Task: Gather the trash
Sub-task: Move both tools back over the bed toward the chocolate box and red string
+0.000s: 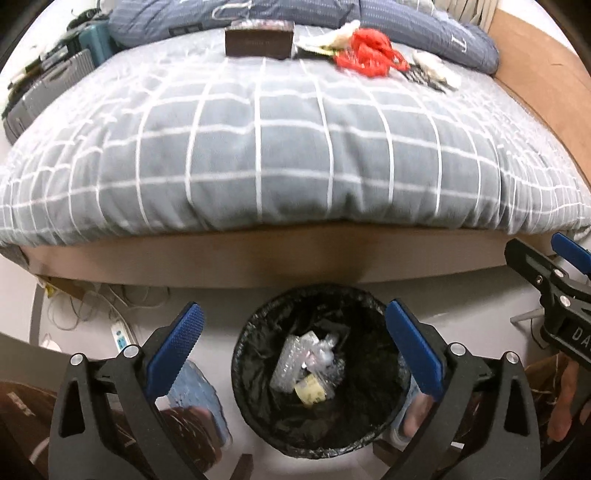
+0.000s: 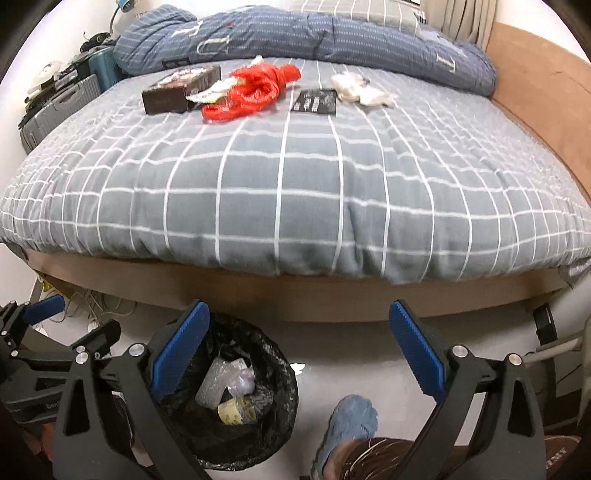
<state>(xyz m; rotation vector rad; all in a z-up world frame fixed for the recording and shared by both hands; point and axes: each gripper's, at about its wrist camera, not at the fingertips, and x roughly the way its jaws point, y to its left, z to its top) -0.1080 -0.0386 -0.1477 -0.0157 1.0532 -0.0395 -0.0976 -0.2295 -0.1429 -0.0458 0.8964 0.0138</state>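
Observation:
A black-lined trash bin (image 1: 258, 413) stands on the floor at the foot of the bed and holds bubble wrap (image 1: 308, 356) and a yellowish scrap. My left gripper (image 1: 293, 326) is open and empty right above the bin. My right gripper (image 2: 299, 328) is open and empty, to the right of the bin (image 2: 273, 417). On the far part of the bed lie a red plastic bag (image 2: 255, 90), a dark box (image 2: 177, 90), a black card (image 2: 314, 100) and white crumpled tissue (image 2: 360, 90). The red bag (image 1: 369, 51) and box (image 1: 258, 38) also show in the left wrist view.
The bed has a grey checked cover (image 2: 295, 177) and a brown frame (image 2: 295, 295). A blue quilt (image 2: 314, 33) lies at the head. Suitcases (image 2: 55, 110) stand left of the bed. Cables and a power strip (image 1: 120, 334) lie on the floor. The person's slippered foot (image 2: 351, 421) is near the bin.

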